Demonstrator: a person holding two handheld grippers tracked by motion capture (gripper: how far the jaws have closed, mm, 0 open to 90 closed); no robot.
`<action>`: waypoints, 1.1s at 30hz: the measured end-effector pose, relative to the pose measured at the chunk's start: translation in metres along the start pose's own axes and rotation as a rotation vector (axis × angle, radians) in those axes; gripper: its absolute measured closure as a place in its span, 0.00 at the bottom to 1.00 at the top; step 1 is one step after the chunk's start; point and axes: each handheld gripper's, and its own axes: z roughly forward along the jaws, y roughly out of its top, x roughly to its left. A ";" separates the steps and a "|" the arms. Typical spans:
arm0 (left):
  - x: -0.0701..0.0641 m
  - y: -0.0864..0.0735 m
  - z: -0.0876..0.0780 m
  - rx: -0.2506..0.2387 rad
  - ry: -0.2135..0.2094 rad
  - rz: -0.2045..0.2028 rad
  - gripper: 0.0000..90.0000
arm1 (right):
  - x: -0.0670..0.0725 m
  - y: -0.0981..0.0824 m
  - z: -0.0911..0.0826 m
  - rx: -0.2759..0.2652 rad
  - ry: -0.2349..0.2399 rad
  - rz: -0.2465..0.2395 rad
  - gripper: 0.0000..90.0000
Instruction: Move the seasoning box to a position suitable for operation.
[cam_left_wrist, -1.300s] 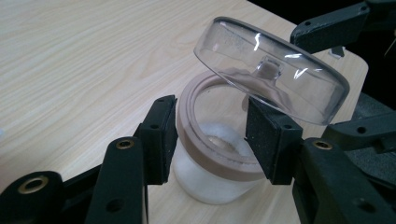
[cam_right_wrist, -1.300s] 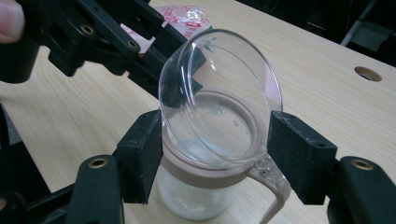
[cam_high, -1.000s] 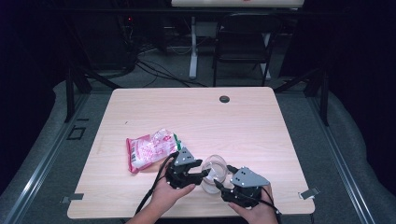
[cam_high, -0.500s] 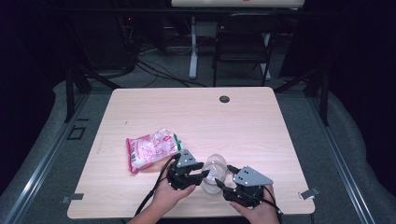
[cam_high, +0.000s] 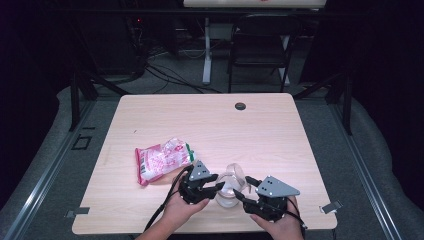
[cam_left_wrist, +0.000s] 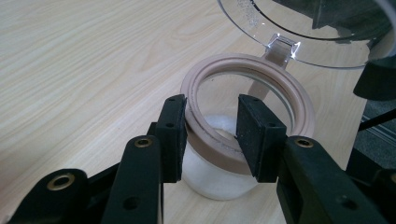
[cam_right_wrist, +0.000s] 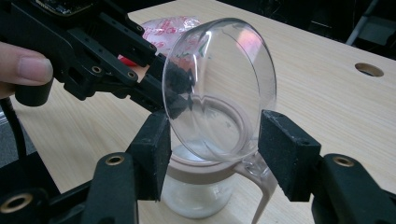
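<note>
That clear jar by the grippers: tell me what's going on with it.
A person works a small clear jar with a tan rim using two hand-held grippers. The left gripper clamps the rim, one pad inside and one outside. The right gripper stands open around the raised clear hinged lid. A pink snack bag lies nearby on the wooden table.

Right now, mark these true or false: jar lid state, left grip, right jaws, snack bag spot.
1. The clear domed lid of the small clear jar stands flipped open. True.
2. The left gripper clamps the jar's beige rim ring. True: one jaw is outside it, one inside.
3. The right gripper is shut on the lid. False: its jaws stand apart on either side, not pressing; they have just been closing slightly.
4. The pink snack bag lies inside the jar. False: it lies on the wooden table, beside the left gripper.
</note>
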 end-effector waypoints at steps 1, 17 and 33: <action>0.000 0.000 0.000 -0.001 0.000 -0.001 0.70 | -0.001 0.000 -0.001 -0.002 0.001 0.002 0.49; -0.001 -0.001 0.000 -0.014 0.005 -0.008 0.70 | -0.026 0.003 -0.023 0.040 -0.012 -0.001 0.54; 0.000 -0.002 0.000 -0.014 -0.003 -0.020 0.70 | -0.022 -0.013 0.002 0.075 -0.045 0.082 0.53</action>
